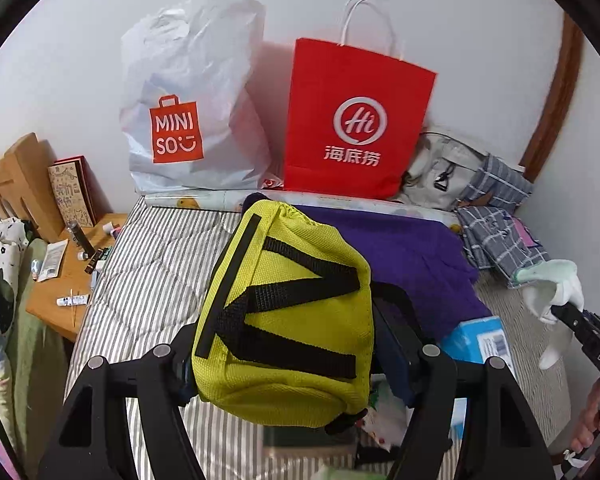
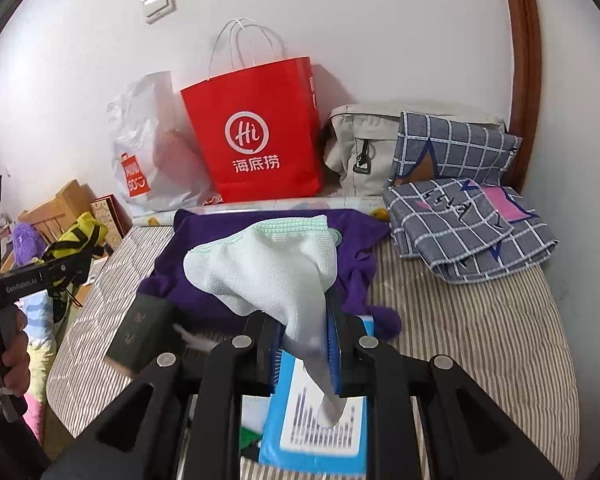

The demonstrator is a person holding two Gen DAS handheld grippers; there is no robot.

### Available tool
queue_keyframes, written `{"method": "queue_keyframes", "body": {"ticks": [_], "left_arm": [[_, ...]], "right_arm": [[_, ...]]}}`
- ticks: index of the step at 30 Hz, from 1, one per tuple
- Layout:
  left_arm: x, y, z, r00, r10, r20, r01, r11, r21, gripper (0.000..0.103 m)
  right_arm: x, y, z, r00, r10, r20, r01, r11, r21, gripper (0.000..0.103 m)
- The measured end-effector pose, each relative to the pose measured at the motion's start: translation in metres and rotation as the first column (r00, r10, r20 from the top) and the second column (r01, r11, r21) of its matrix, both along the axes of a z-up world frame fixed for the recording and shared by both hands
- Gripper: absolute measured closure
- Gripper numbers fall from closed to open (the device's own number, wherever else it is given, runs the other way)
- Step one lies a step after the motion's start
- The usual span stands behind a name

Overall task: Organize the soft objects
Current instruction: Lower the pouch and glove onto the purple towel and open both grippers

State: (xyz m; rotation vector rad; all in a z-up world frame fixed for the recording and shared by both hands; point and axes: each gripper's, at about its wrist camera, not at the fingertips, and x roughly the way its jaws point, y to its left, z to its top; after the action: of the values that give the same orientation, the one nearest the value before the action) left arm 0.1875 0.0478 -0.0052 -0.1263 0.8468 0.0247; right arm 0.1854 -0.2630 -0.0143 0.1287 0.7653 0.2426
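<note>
- Left gripper [image 1: 284, 364]: its jaws are spread wide and pressed on both sides of a yellow bag [image 1: 288, 312] with black straps, which is held clear above the striped mattress [image 1: 156, 264].
- Right gripper [image 2: 304, 344]: its jaws are nearly closed and a pale green sock [image 2: 268, 264] is pinched between them, the toe hanging down near the camera.
- A purple cloth [image 2: 204, 280] is spread on the mattress just beyond both grippers.
- A blue packet [image 2: 320, 432] is seen below the sock, at the near edge.
- A red paper bag [image 1: 356, 120] and a white plastic bag [image 1: 192, 100] are stood against the far wall.
- Checked fabric [image 2: 468, 224] is piled at the far right, beside a grey backpack [image 2: 360, 148].
</note>
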Motion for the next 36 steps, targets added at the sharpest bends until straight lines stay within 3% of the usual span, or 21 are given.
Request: {"method": "queue_keyframes", "body": {"ticks": [12,23,36], "left_arm": [[0.076,0.011,-0.031,0.996,0.031,-0.078,-0.033,0.999,-0.023,0.033],[0.145,-0.003,-0.077,0.980,0.024,-0.196,-0.029,0.999,-0.025,0.033],[0.188,-0.010,-0.119,0.959,-0.011,-0.284,-0.002,0.999,-0.045,0.033]], "right_arm": [[0.082,0.017,-0.013,0.999,0.023,-0.026,-0.022,0.999,0.035,0.084],[0.146,0.021,-0.063,0.987,0.044,-0.152,-0.033,0.997,0.074,0.083],[0.187,0.043,-0.126,0.946,0.086,-0.312,-0.073,0.996,0.054,0.081]]}}
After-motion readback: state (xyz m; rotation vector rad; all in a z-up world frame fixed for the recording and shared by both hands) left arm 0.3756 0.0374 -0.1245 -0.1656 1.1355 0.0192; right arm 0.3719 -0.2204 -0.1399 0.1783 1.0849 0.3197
